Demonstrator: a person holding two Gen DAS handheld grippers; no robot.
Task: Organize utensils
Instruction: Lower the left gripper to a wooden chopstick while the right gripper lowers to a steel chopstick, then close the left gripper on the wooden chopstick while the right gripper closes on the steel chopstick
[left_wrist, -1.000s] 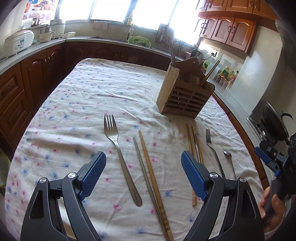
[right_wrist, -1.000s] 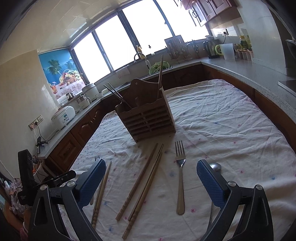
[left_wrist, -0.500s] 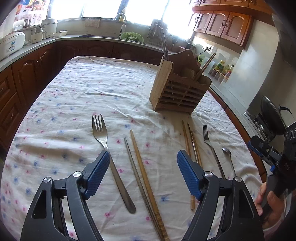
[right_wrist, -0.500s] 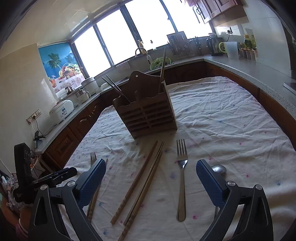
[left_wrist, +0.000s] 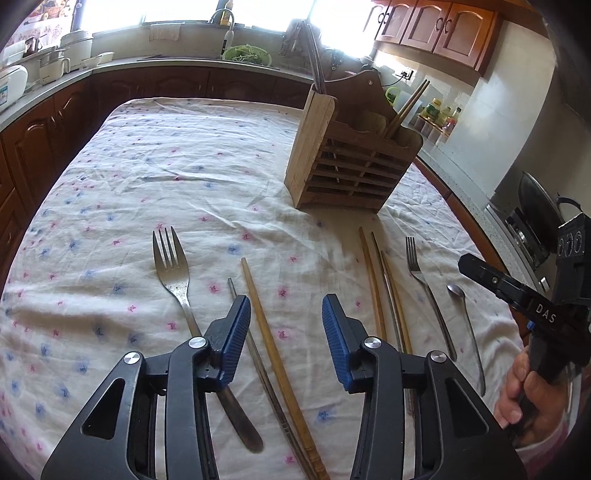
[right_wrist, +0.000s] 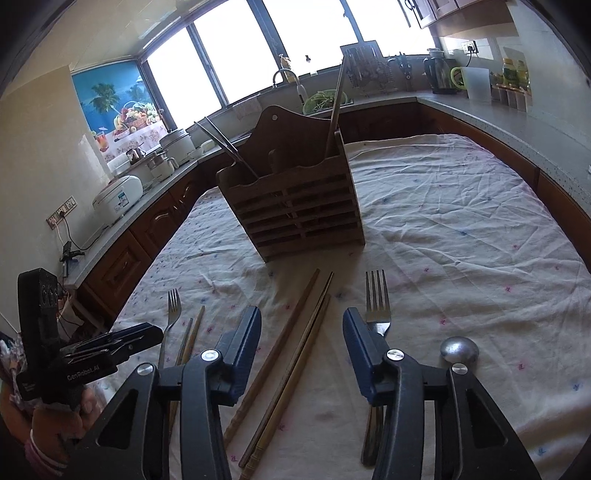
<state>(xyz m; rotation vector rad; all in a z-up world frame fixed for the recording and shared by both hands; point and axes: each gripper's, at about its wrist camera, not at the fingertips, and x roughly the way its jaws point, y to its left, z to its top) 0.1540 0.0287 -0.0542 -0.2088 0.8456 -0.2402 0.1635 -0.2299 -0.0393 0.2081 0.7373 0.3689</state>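
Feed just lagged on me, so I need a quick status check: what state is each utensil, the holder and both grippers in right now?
left gripper: jaws just closing, nothing gripped, bamboo chopstick between them
right gripper: jaws just closing, nothing gripped, over chopstick bundle
wooden holder: upright, a few chopsticks inside
large fork: flat on tablecloth
metal chopstick: flat beside the bamboo one
small fork: flat
spoon: flat, bowl down

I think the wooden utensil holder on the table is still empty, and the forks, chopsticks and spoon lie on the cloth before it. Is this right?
Not quite. The wooden utensil holder is not empty: chopsticks already stand in it, as the right wrist view shows. The forks, loose chopsticks and spoon do lie on the cloth.
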